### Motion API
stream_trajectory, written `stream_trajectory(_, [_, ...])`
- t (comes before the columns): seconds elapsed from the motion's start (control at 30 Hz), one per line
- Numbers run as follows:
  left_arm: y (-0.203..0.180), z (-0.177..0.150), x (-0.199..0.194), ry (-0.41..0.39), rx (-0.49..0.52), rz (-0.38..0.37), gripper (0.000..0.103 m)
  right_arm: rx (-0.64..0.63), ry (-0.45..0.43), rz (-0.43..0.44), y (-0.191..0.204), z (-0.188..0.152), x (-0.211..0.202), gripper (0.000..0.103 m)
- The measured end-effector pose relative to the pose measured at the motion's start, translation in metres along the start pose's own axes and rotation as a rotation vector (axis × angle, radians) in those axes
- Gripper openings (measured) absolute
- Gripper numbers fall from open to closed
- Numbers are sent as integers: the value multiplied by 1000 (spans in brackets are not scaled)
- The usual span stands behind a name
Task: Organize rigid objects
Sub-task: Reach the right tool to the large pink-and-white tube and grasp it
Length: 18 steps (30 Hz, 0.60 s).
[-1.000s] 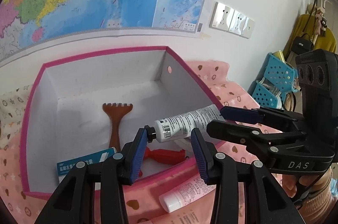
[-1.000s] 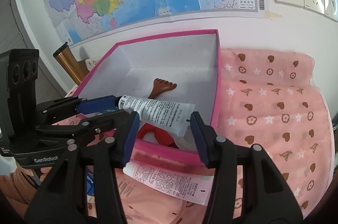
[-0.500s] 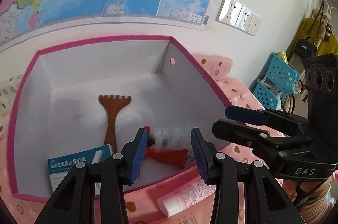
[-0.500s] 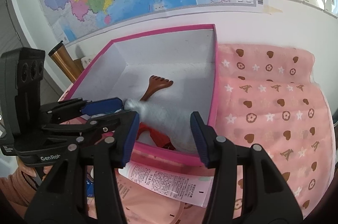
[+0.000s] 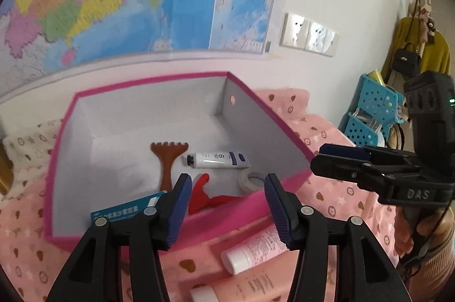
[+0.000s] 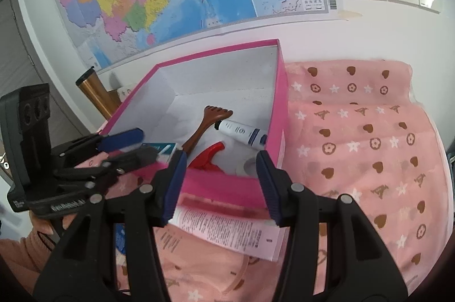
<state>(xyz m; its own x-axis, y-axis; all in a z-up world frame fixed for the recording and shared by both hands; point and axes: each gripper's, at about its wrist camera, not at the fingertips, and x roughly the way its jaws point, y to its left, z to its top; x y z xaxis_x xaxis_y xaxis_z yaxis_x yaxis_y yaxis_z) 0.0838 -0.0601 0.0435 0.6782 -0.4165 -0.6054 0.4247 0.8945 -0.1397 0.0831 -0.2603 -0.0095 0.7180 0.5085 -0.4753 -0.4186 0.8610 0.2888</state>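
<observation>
One pink-rimmed box (image 5: 256,100) is seen on the pink patterned cloth (image 6: 369,131), and everything else is placed from it. Five things are counted on its white floor: one brown rake-shaped scraper (image 5: 167,159) near the middle, one white tube with a dark cap (image 5: 219,159) lying flat just beside the scraper's head toward the box's right wall, one red plastic piece (image 5: 204,196) against the near wall, one roll of pale tape (image 5: 251,179) in the near right corner, and one teal-and-white carton (image 5: 125,213) leaning in the near left corner.

Outside the box, just before its near wall, two capped pink tubes (image 5: 256,248) are seen in the left wrist view, and one white printed carton (image 6: 227,233) lies flat there in the right wrist view.

Two grippers are counted. The left gripper (image 5: 226,205) is held over the near wall; its jaws are opening, with nothing between them. The right gripper (image 6: 220,182) is held at the same wall, toward the box's right corner, with its jaws spread and nothing pinched.

The far half of the box floor is left bare, so open room is found behind the scraper and tube. The near wall is crowded on both sides. To the right of the box, the cloth is uncovered up to the room wall.
</observation>
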Motion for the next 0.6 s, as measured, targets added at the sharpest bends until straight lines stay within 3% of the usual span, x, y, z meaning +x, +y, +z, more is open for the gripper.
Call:
stream_trajectory(0.23, [-3,-22,-19,-11,-19,-40,56,60,23,4,-19,-30,-9,54])
stream_trajectory(0.6, [-8,-60,-5,85,-37,-36,56,163,131,-16,-45,-80,7,54])
